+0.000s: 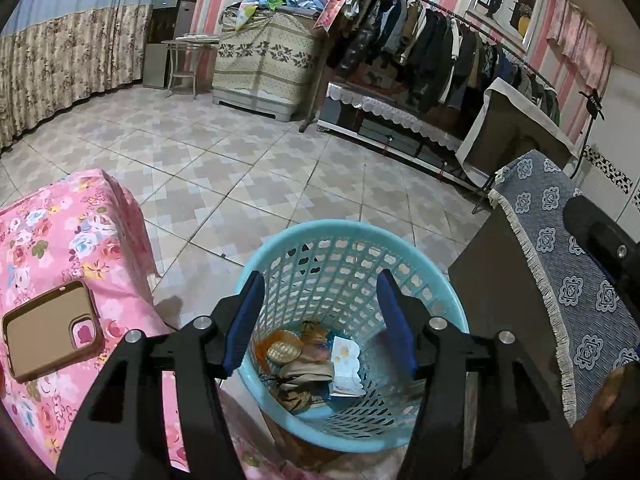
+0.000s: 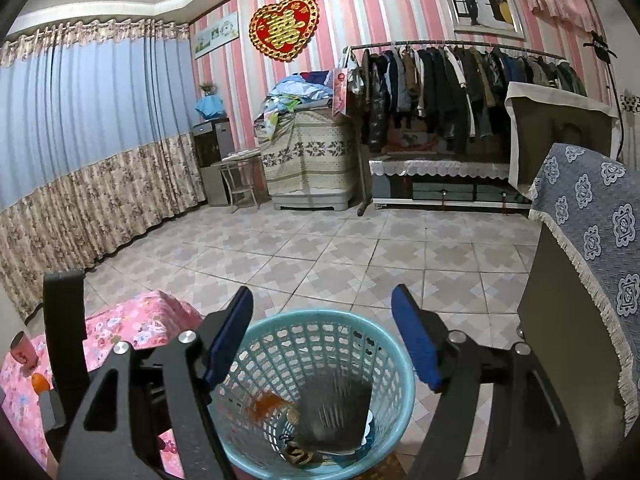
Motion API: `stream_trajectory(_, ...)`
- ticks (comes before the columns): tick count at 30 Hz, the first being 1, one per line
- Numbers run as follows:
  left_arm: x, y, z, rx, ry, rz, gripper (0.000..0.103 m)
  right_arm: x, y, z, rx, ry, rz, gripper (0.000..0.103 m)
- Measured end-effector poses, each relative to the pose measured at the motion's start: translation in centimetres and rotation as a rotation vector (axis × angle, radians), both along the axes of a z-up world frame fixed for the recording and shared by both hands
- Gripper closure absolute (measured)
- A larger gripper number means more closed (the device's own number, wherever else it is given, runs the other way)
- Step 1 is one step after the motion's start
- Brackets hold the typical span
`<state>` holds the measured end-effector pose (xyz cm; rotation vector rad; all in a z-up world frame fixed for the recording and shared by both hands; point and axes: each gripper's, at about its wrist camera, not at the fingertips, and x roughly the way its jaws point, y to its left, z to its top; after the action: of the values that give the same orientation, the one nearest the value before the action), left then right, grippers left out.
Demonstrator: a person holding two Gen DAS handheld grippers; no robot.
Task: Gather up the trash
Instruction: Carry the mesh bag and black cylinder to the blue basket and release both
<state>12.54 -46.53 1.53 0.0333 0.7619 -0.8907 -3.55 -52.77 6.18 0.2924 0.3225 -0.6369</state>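
Turquoise basket (image 1: 352,240) sits right beneath us, so with left gripper (image 1: 320,320) and right gripper (image 2: 322,340) both spread and empty, we should release only directly above its mouth.

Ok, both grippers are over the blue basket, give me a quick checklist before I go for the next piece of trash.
1. Left gripper empty, jaws apart: ok.
2. Right gripper empty, jaws apart: ok.
3. Blue basket upright on the floor: ok.
4. Trash lying at the basket's bottom, room left above it: ok.
5. Phone on the pink floral cloth is not trash, clear of the jaws: ok.
6. More trash left to collect: cannot tell; an orange thing and a pink cup sit on the cloth.
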Motion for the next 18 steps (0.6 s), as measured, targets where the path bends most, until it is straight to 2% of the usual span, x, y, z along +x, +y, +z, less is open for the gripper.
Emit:
stream_trajectory(7, 0.5, 0.8, 0.0, -0.015, 0.006, 0.024, 0.046, 0.0, 0.1, 0.2, -0.005, 0.001, 0.001, 0.032)
stream_trajectory(13, 0.8, 3.2, 0.4, -0.012, -0.025, 0.057, 0.045, 0.5, 0.5, 0.6, -0.017, 0.001, 0.015, 0.024)
stream_trajectory(15, 1.0, 5.9, 1.1, -0.013, -0.06, 0.088, 0.043, 0.8, 0.9, 0.7, -0.021, -0.004, 0.025, 0.018)
stream_trajectory(18, 1.1, 10.7, 2.0, -0.003, -0.111, 0.134, 0.037, 2.0, 2.1, 0.5, -0.037, 0.01, 0.067, 0.018)
